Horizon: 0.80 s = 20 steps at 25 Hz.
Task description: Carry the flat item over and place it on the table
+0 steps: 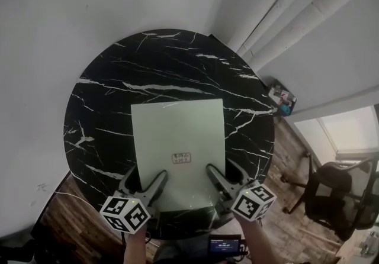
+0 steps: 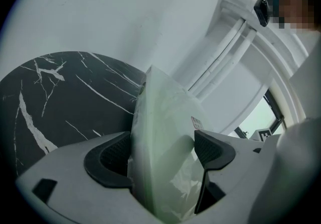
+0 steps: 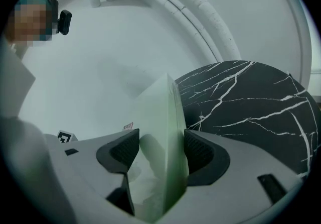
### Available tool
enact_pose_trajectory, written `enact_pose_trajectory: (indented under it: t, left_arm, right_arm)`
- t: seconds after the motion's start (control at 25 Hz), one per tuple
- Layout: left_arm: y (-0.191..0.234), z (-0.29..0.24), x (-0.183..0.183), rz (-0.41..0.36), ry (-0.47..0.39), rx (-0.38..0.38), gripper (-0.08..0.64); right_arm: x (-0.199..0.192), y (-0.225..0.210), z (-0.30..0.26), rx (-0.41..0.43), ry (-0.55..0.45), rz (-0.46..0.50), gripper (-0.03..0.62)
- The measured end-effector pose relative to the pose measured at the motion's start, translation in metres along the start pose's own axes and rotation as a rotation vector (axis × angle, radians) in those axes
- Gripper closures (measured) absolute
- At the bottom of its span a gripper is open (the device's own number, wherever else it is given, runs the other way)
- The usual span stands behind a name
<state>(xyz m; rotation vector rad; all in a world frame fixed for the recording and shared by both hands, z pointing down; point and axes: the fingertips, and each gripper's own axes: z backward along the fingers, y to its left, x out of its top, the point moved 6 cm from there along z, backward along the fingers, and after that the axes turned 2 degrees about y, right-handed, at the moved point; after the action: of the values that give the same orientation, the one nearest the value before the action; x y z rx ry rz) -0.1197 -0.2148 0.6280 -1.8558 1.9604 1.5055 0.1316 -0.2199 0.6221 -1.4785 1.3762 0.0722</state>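
A pale green flat item [image 1: 177, 138] wrapped in clear plastic, with a small label, lies over the near half of the round black marble table [image 1: 118, 79]. Its near edge overhangs the table's rim. My left gripper [image 1: 157, 179] is shut on the item's near-left edge, and my right gripper [image 1: 212, 171] is shut on its near-right edge. In the left gripper view the flat item [image 2: 160, 117] stands edge-on between the jaws of the left gripper [image 2: 163, 150]. The right gripper view shows the flat item [image 3: 160, 112] pinched in the right gripper [image 3: 161, 150]. I cannot tell whether it rests on the table.
White pipes [image 1: 296, 8] run down the wall at the back right. A black office chair [image 1: 337, 192] stands on the wooden floor [image 1: 284, 156] to the right. A small box of oddments [image 1: 281, 98] lies by the wall. The table [image 2: 60, 92] stands close to the white wall.
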Motion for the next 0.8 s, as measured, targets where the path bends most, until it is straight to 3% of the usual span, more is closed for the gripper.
enact_pose_trajectory:
  t: [0.8]
  left_arm:
    - [0.011, -0.017, -0.001, 0.038, 0.106, 0.081, 0.166]
  right_arm:
    - [-0.003, -0.013, -0.017, -0.055, 0.124, -0.023, 0.356]
